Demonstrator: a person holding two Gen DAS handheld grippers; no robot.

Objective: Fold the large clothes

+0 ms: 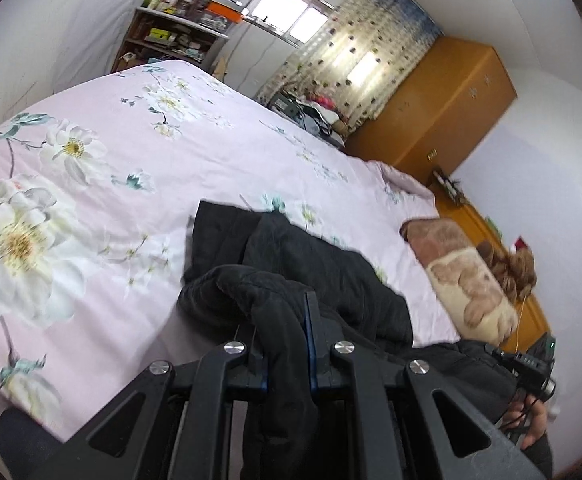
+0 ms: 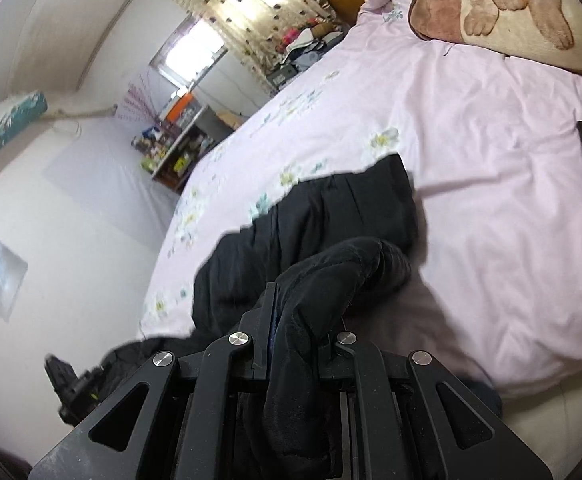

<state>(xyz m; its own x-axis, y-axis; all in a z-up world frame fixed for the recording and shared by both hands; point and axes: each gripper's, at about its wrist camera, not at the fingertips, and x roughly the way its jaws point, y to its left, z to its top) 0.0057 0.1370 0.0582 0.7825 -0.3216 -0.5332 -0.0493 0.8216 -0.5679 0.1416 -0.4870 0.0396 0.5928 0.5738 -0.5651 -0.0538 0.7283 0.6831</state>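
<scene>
Here both tongs pinch the black garment [image 1: 315, 264], stretching away across the bed [image 1: 211, 152].

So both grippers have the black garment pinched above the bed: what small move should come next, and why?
Probably carry both held edges forward over the part still lying flat. The left gripper and right gripper are each shut on bunched fabric of the black garment, whose far part rests on the pink floral bedspread.

White walls, a bright window [image 1: 291, 14] beside patterned curtains [image 1: 371, 60], an orange wardrobe [image 1: 443, 108], a cluttered shelf [image 1: 171, 38].
</scene>
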